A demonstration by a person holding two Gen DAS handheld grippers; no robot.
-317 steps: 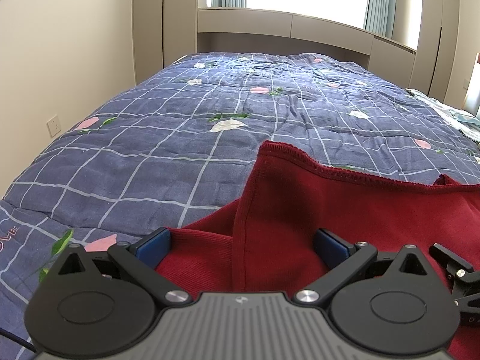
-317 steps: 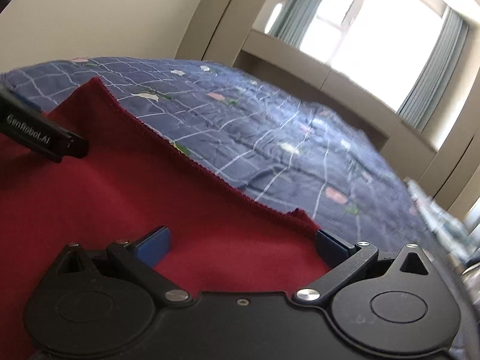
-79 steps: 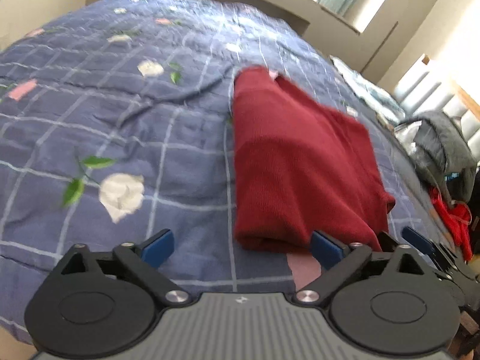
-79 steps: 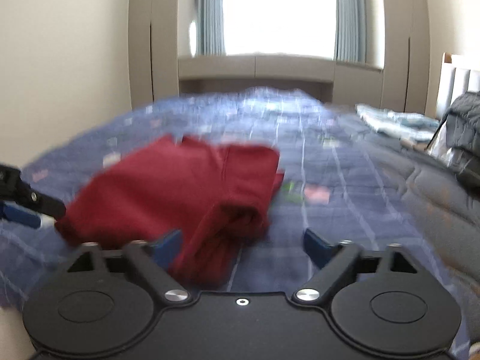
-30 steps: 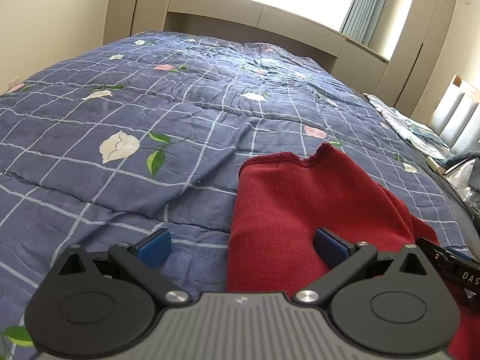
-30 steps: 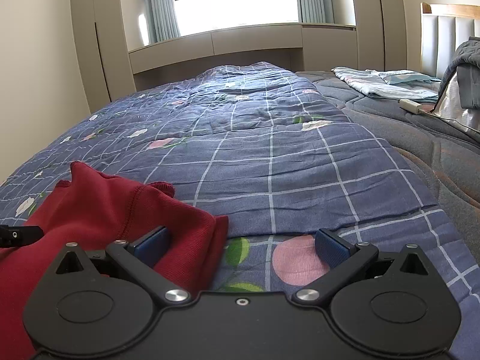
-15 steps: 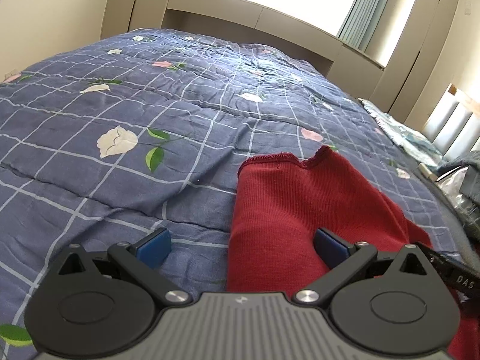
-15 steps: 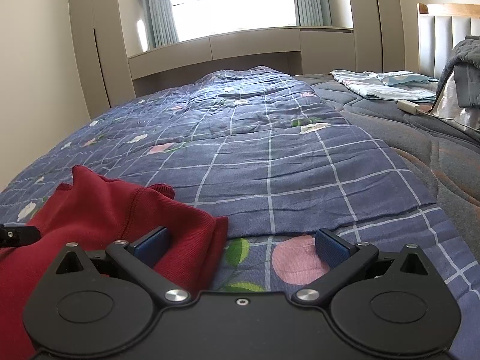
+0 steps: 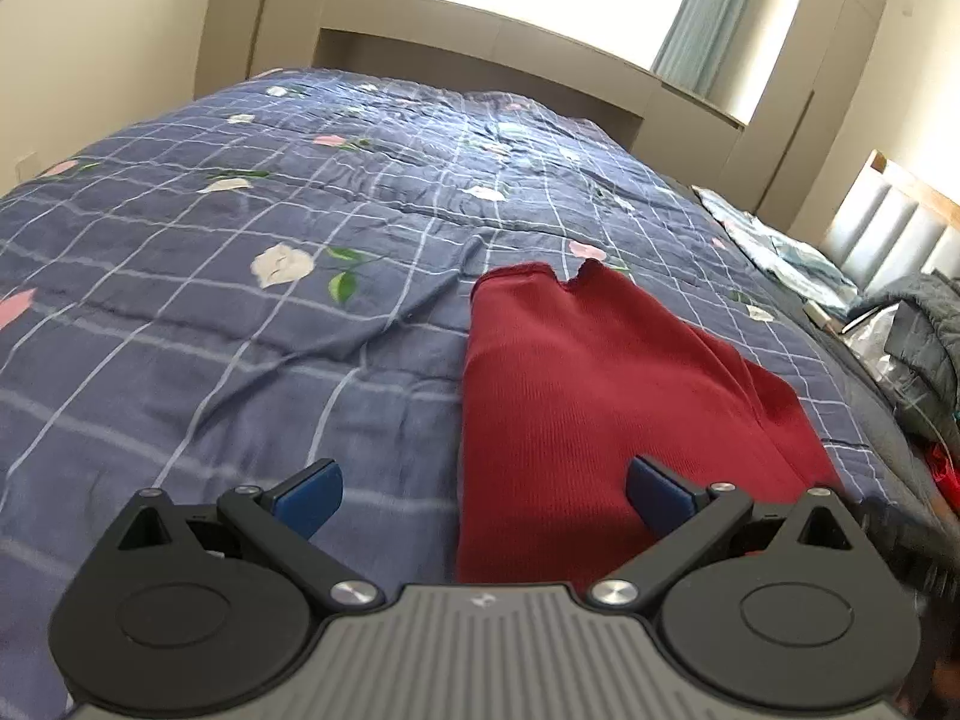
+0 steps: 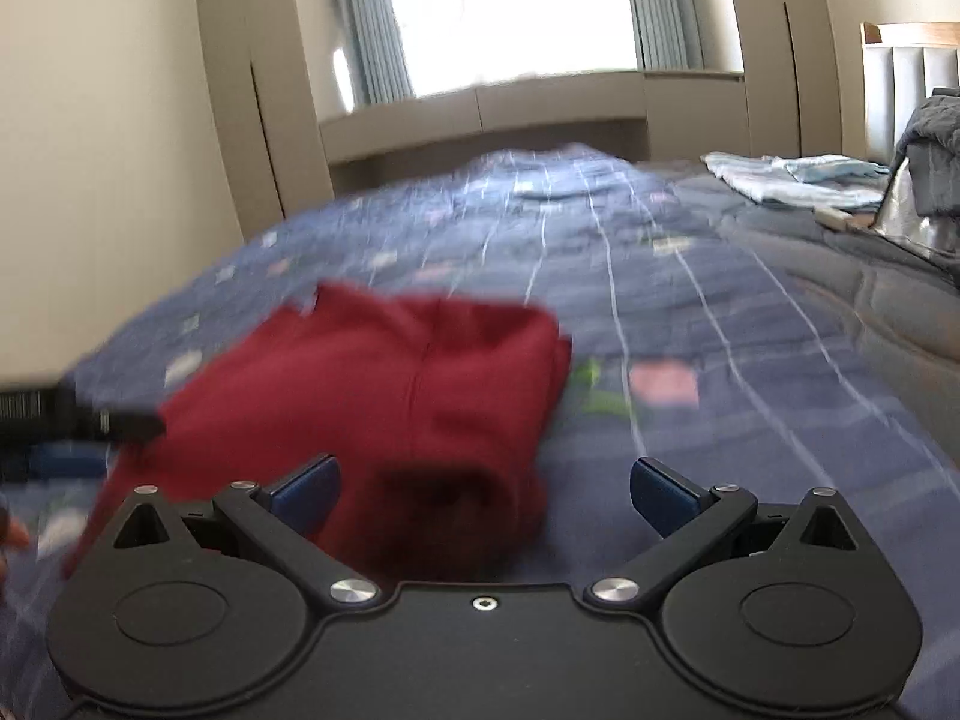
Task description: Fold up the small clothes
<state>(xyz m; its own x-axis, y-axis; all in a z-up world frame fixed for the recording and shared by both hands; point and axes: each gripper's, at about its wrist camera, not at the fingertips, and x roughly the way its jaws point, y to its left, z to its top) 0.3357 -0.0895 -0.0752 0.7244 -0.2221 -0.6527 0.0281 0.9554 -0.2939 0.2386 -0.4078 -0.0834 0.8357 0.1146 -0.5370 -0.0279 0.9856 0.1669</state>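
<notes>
A dark red knit garment [image 9: 576,396] lies folded into a long strip on the blue checked quilt [image 9: 240,300]. My left gripper [image 9: 480,489] is open and empty, just short of the garment's near edge, its right finger over the red cloth. The garment also shows in the blurred right wrist view [image 10: 390,384] as a folded bundle. My right gripper [image 10: 483,492] is open and empty, near the bundle's front right corner. The left gripper's finger [image 10: 78,417] shows at the far left of that view.
The quilt covers a wide bed that reaches a window ledge [image 9: 510,66]. A light blue cloth [image 10: 792,177] and a dark grey garment [image 9: 924,330] lie at the right by the headboard [image 9: 894,216]. A wall stands to the left.
Both grippers have pulled back and up from the garment, so more of it and the quilt shows. The right wrist view is blurred from motion. Both stay open.
</notes>
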